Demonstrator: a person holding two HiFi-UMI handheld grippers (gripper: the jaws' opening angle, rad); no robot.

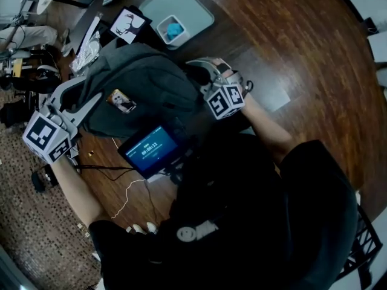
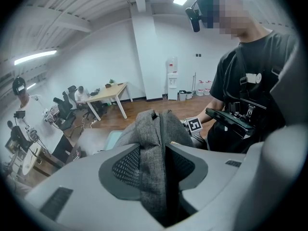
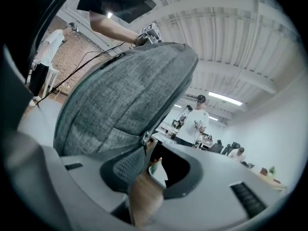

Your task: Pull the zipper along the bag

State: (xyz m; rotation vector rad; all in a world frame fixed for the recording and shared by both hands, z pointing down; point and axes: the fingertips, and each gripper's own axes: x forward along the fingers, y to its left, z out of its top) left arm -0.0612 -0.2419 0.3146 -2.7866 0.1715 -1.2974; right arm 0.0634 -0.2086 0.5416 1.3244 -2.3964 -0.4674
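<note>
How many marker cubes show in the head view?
2. One cube on the left tongs at the bag's left end; the other on the right tongs, at its right. None hidden.

The room has white walls [image 2: 96,66], a white pillar [image 2: 147,57] and long lights [image 2: 34,57] on the ceiling [image 2: 86,8]. A light wooden desk [image 2: 109,91] stands on the brown wood floor [image 2: 154,107].

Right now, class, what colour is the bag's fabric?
Heathered grey bag, clearest in the right gripper view.
</note>
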